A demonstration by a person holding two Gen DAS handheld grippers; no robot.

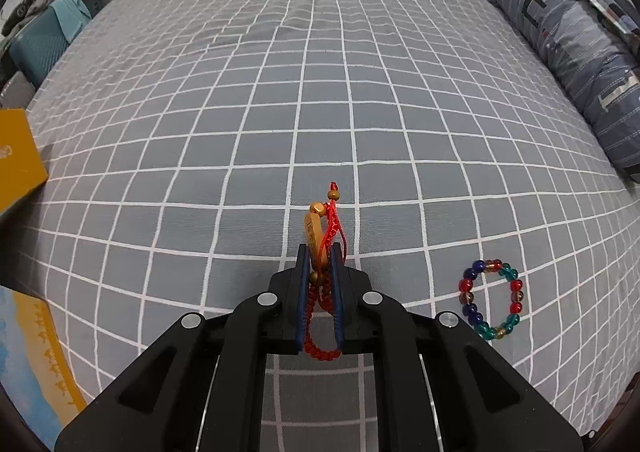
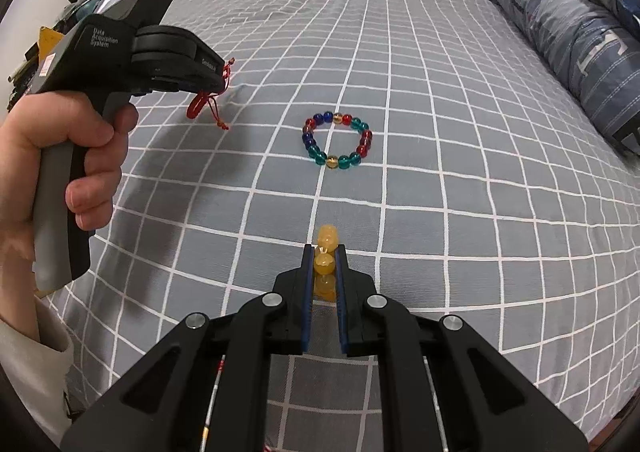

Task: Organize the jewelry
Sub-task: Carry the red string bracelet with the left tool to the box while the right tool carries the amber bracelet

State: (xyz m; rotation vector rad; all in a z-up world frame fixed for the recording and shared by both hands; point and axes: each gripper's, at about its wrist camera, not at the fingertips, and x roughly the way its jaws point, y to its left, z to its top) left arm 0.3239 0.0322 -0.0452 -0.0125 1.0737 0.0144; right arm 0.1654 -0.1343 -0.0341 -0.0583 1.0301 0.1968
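Note:
My left gripper (image 1: 319, 254) is shut on a red cord bracelet (image 1: 320, 248) with gold beads and a gold charm, held above the bed. It also shows in the right wrist view (image 2: 222, 77), the red cord (image 2: 200, 105) hanging below it. My right gripper (image 2: 325, 252) is shut on a yellow bead bracelet (image 2: 326, 264). A bracelet of red, blue, teal and amber glass beads (image 2: 337, 140) lies flat on the grey checked bedsheet (image 2: 440, 191), ahead of the right gripper and to the right of the left gripper (image 1: 491, 304).
A rolled blue-grey quilt (image 1: 560, 39) lies along the right side of the bed. A yellow box (image 1: 18, 159) sits at the left edge, with a blue-and-yellow item (image 1: 28, 356) below it. Clutter and a teal chair (image 1: 44, 31) stand beyond the far left corner.

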